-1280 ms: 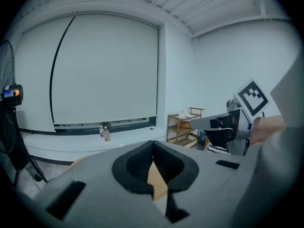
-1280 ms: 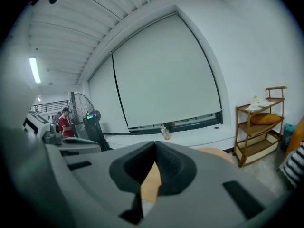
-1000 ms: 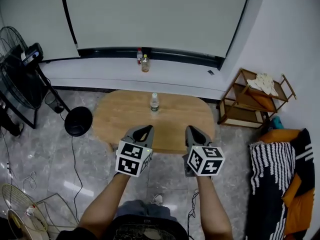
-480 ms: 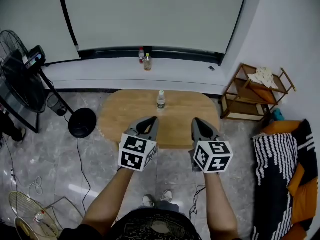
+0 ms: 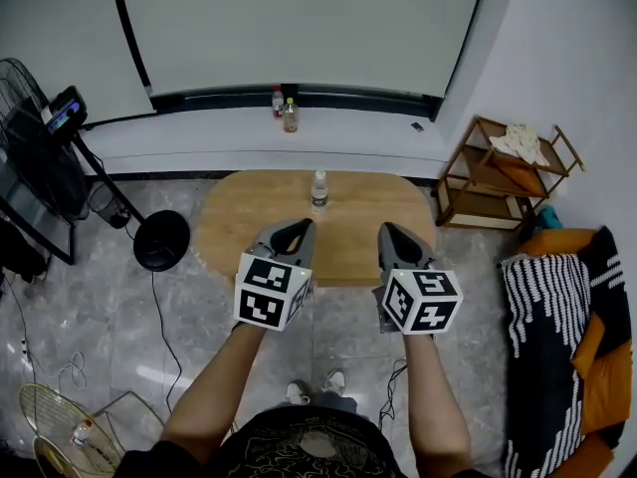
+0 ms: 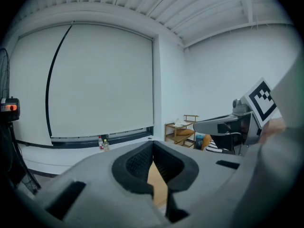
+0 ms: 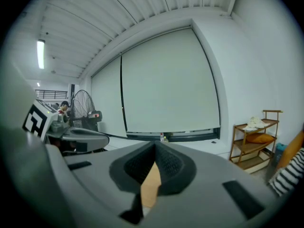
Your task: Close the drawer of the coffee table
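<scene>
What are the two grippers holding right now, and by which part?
Nothing. The left gripper and the right gripper are both shut, with nothing between their jaws.

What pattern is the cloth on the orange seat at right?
Black and white stripes on that draped cloth; the head view shows it best.

Matt wooden coffee table (image 5: 239,229) on glossy stone-look floor (image 5: 100,302).

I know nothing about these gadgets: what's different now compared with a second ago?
The left gripper and the right gripper both rose slightly and edged forward over the near edge of the coffee table. The head view shifted a little too. Nothing was grabbed or let go: both grippers' jaws are shut and empty. The coffee table and the bottle on it stayed put.
</scene>
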